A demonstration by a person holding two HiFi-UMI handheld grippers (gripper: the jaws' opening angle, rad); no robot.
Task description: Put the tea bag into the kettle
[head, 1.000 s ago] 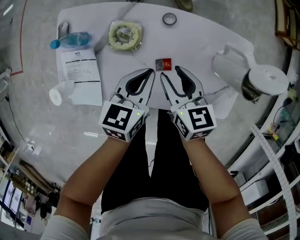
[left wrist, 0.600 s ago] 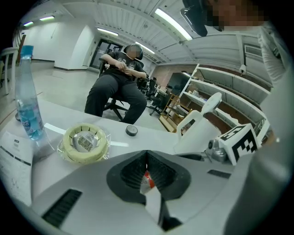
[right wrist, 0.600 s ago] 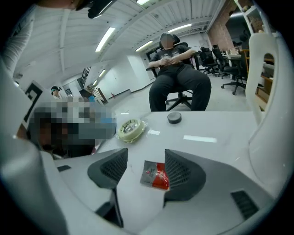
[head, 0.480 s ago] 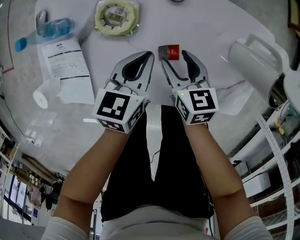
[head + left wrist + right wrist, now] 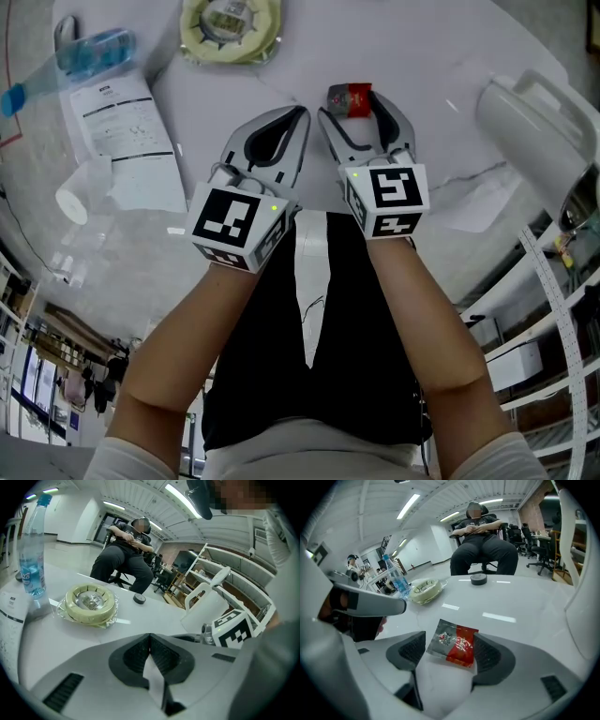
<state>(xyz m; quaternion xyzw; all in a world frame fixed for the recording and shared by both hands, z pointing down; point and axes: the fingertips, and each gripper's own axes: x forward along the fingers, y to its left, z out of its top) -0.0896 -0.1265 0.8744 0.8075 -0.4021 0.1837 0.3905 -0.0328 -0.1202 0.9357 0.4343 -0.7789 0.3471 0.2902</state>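
Nothing is done yet; the tea bag (image 5: 350, 97) lies flat near the middle of the surface (image 5: 422, 56), ungripped between the right gripper's (image 5: 353, 111) jaws, which have just been opening wide; the left gripper's (image 5: 296, 116) jaws are together, empty; the kettle (image 5: 534, 122) waits at the right edge.

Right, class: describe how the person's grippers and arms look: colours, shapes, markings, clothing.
Both the left gripper and right gripper are pale grey with two curved jaws lined by black ribbed pads. Each carries a white cube of black square markers and a small green light. Short pale sleeves; bare forearms. The right jaws have just been opening, tea bag between them.
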